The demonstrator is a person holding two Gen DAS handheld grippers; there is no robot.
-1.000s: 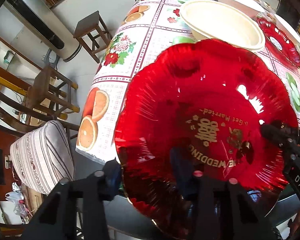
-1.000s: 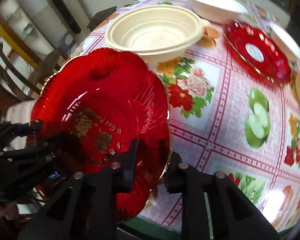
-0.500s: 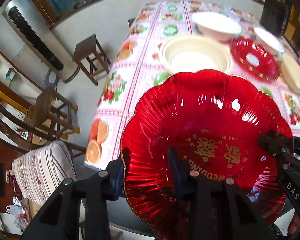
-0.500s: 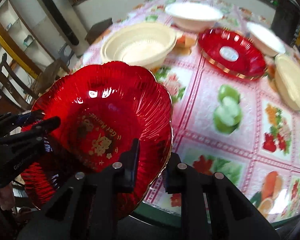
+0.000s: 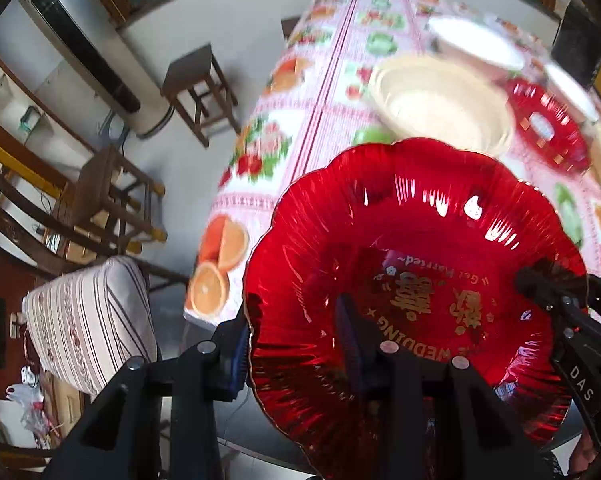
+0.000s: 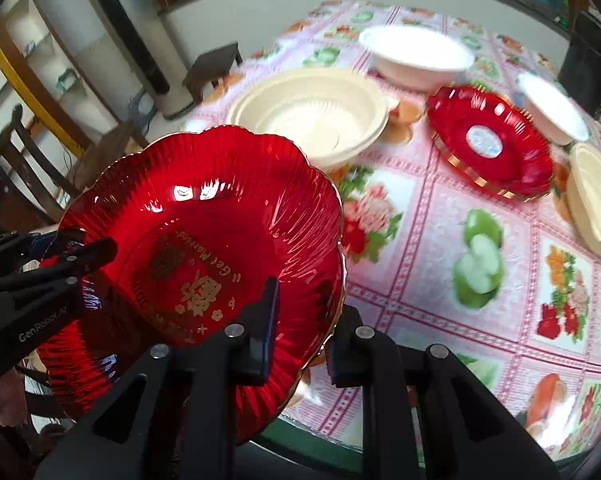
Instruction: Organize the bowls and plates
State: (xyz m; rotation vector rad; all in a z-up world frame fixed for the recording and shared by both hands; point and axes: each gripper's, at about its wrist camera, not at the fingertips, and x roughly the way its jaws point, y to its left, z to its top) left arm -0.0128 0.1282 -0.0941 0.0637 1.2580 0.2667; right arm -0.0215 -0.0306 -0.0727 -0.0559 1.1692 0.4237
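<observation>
Red plate (image 6: 204, 248) in my grip fills near view, blocks sight of table edge. Ahead, cream bowl (image 6: 312, 114) stands just beyond plate rim. Bare tablecloth (image 6: 432, 240) open between that bowl and second red plate (image 6: 490, 142). Cream bowl (image 6: 596, 196) crowds right edge; white bowls (image 6: 416, 56) behind.

Far bowls (image 5: 476, 42) and tablecloth (image 5: 340, 40) were motion-blurred in my left view. Red plate (image 5: 416, 264) hid the table edge; its lower rim ran off-frame behind my fingers.
</observation>
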